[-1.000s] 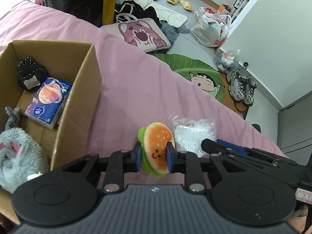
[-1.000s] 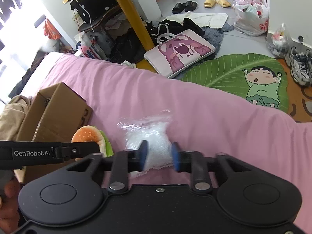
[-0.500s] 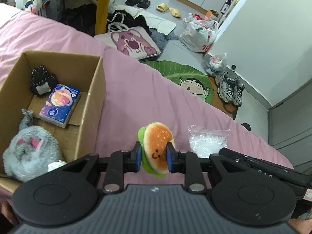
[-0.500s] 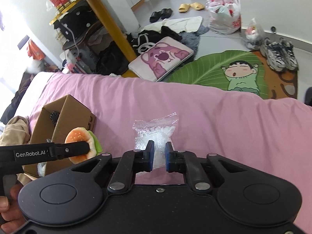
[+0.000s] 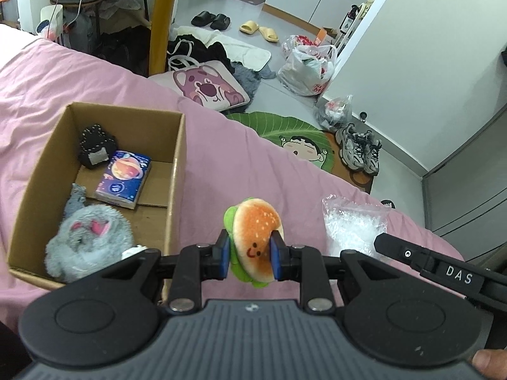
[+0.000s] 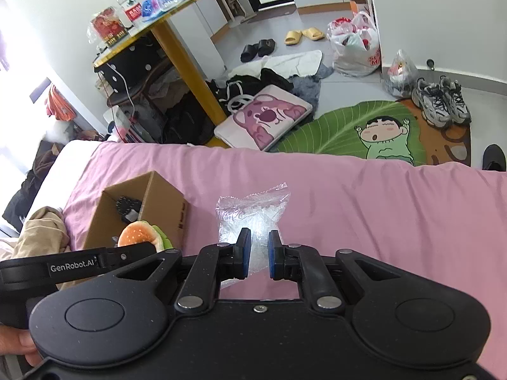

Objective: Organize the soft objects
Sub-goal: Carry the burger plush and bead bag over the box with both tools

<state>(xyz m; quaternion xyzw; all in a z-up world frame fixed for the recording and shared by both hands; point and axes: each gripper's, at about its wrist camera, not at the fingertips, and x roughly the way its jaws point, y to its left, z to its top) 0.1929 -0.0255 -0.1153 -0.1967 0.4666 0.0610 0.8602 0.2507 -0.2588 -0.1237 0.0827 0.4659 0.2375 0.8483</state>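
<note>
While the left gripper [image 5: 249, 255] pinches a small plush hamburger with an orange bun, green lettuce edge and a smiling face [image 5: 255, 240] between its 2 blue pads, the toy hangs clear above the pink bedsheet [image 5: 221, 145]. Off to the left of those jaws sits an open brown cardboard box [image 5: 179, 171], holding a fluffy grey plush [image 5: 85, 240], a blue tissue pack printed with a planet [image 5: 125, 177] and a black knitted item [image 5: 95, 145]. To the right of the jaws lies a clear plastic bag of white shredded filling [image 5: 351, 224]. The right gripper [image 6: 258, 255] has its jaws drawn close on the near end of that bag [image 6: 250, 218], pinching it; the bag's far end fans out ahead of the fingers over the sheet.
</note>
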